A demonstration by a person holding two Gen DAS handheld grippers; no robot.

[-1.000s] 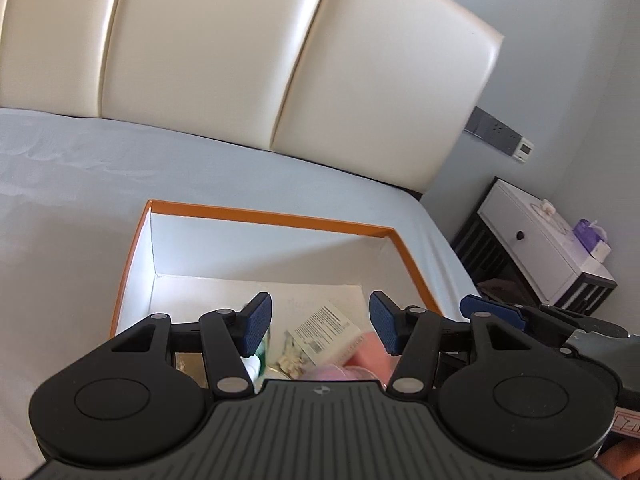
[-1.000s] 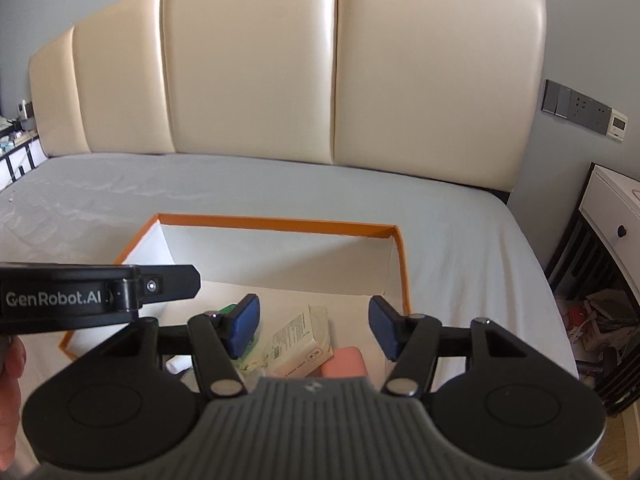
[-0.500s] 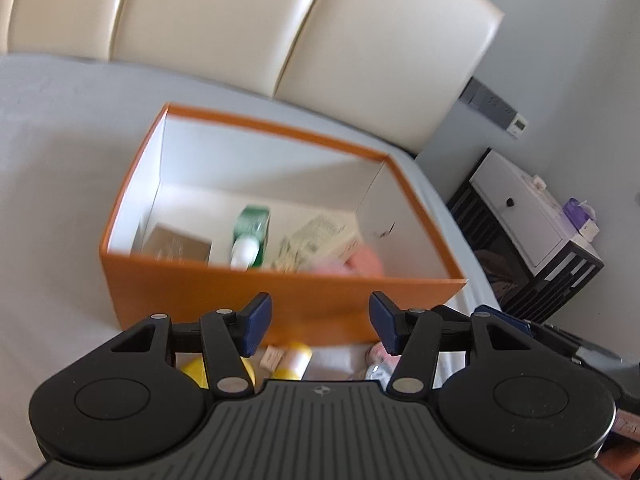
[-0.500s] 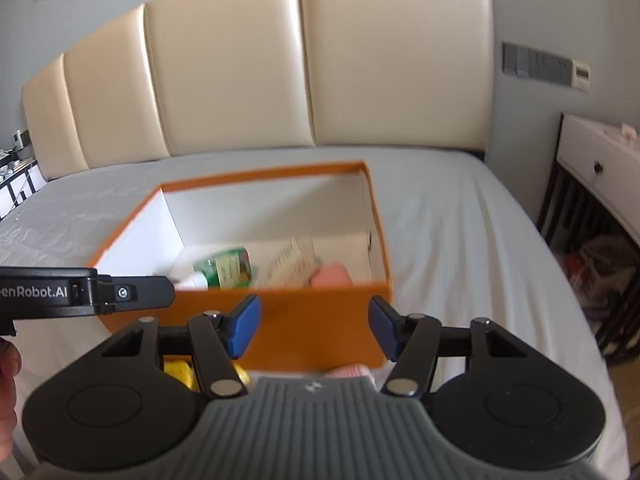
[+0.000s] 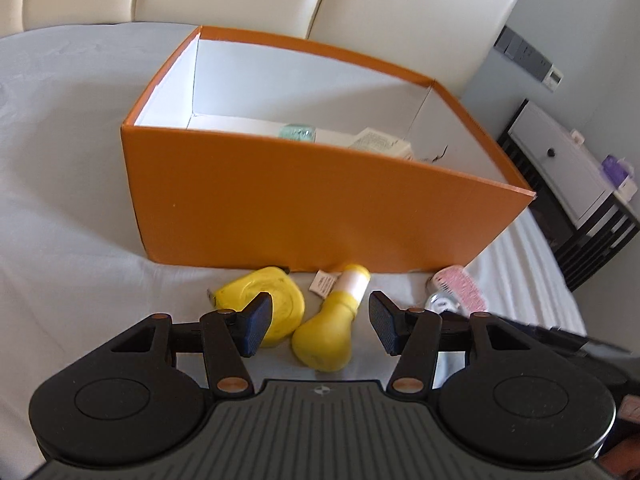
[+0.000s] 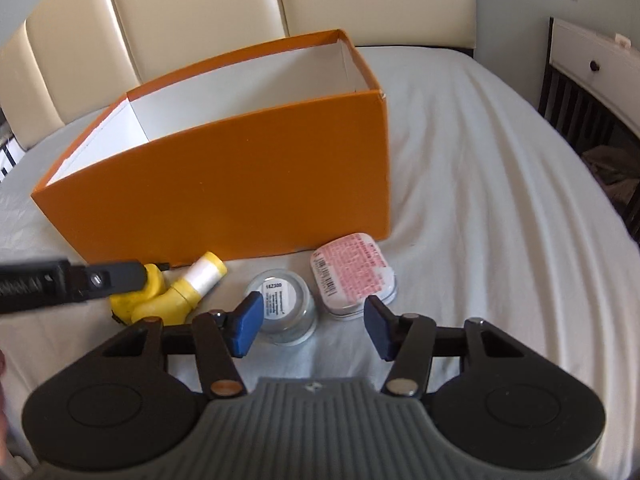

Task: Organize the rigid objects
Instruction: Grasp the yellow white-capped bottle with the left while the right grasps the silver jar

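Note:
An orange box (image 5: 304,208) with a white inside stands on the bed; it also shows in the right wrist view (image 6: 224,188). A green bottle (image 5: 298,133) and a printed carton (image 5: 380,146) lie inside it. In front of the box lie a yellow tape measure (image 5: 276,296), a yellow bulb-shaped bottle (image 5: 332,332), a clear round jar (image 6: 286,304) and a pink-labelled tin (image 6: 352,272). My left gripper (image 5: 320,322) is open and empty just above the yellow bottle. My right gripper (image 6: 312,322) is open and empty near the jar and tin.
The grey-white bedsheet (image 6: 480,184) spreads to the right of the box. A cream padded headboard (image 5: 360,4) stands behind. A white bedside cabinet (image 5: 568,160) stands to the right of the bed.
Both grippers have pulled back from above the box and dropped low in front of it. The loose items on the sheet have come into view. Both stay open.

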